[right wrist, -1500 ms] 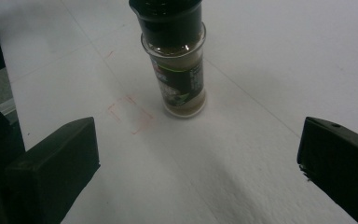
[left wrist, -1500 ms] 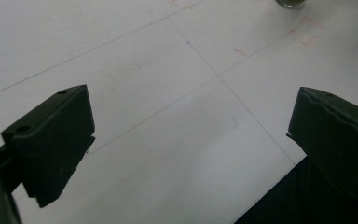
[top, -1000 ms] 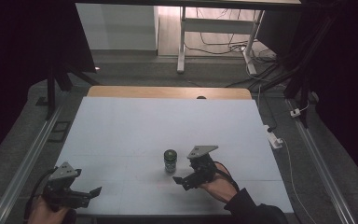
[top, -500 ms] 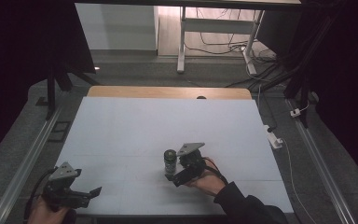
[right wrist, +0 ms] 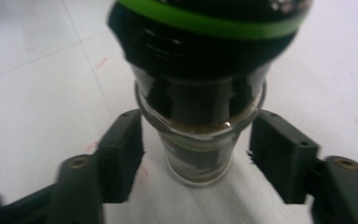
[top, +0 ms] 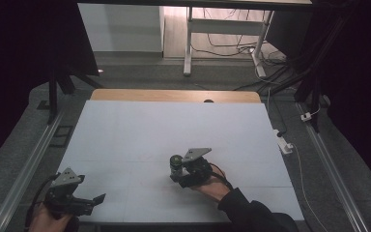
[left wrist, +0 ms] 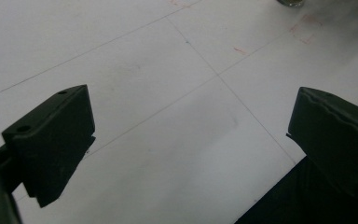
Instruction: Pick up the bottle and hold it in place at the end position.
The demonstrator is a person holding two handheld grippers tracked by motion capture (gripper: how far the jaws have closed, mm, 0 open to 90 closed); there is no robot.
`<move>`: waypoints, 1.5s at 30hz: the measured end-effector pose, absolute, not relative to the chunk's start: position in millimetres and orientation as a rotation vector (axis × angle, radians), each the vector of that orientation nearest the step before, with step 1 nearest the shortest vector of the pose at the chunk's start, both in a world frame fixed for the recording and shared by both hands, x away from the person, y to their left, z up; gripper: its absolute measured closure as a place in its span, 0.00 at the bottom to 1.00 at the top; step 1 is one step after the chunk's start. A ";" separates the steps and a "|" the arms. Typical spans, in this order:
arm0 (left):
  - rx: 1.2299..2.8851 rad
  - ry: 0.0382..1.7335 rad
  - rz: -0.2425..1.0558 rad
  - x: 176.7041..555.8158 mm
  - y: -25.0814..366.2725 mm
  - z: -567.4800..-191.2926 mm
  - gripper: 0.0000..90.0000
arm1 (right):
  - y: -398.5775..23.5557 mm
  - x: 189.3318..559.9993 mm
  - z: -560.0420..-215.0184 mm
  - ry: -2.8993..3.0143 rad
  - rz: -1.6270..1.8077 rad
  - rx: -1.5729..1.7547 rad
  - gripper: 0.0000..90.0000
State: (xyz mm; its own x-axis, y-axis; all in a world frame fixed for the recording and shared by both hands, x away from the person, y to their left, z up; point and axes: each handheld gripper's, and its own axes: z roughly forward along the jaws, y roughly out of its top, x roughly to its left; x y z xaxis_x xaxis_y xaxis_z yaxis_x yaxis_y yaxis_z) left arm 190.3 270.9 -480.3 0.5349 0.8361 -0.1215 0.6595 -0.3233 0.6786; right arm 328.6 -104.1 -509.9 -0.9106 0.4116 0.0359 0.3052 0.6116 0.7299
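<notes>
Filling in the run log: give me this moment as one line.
right gripper: open, jaws either side of jar, no contact seen | jar: upright on table, black lid on | left gripper: open, holding nothing, near table's front left

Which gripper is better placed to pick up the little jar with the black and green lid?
Right. The right gripper has its open jaws on either side of the jar; the left gripper sits open at the table's near-left corner.

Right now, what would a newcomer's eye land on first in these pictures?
A small glass jar with a black, green-ringed cap stands alone near the front middle of the white table, with the right gripper straddling it, jaws open on either side and not touching the glass. The left gripper hangs open over the table's front left corner.
</notes>
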 end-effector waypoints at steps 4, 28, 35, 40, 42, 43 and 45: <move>2.084 1.205 0.328 190.4 270.8 -480.4 0.02 | -103.7 328.2 -510.0 2.689 1.183 0.593 0.55; 2.089 1.202 0.326 190.8 270.4 -480.3 0.02 | -108.2 333.5 -493.4 2.618 1.202 0.651 0.58; 2.085 1.204 0.324 190.9 270.6 -480.4 0.02 | -111.1 344.4 -483.0 2.599 1.217 0.687 0.58; 2.084 1.205 0.324 191.0 270.6 -480.4 0.02 | -111.1 351.6 -476.1 2.572 1.215 0.672 0.58; 2.085 1.205 0.324 191.0 270.7 -480.4 0.02 | -110.8 355.1 -474.2 2.565 1.211 0.665 0.58; 2.084 1.205 0.324 190.9 270.7 -480.5 0.02 | -110.7 357.0 -473.6 2.560 1.209 0.663 0.58; 2.084 1.206 0.323 191.0 270.8 -480.5 0.02 | -111.0 361.2 -473.0 2.552 1.205 0.671 0.58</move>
State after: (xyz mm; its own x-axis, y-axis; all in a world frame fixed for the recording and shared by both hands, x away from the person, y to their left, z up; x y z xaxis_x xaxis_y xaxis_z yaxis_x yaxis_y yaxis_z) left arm 191.0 270.8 -480.5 0.5362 0.8349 -0.1239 0.6611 -0.3242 0.6766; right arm 361.2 -111.0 -473.0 -0.8658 0.5000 -0.0207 0.3018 0.5546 0.7755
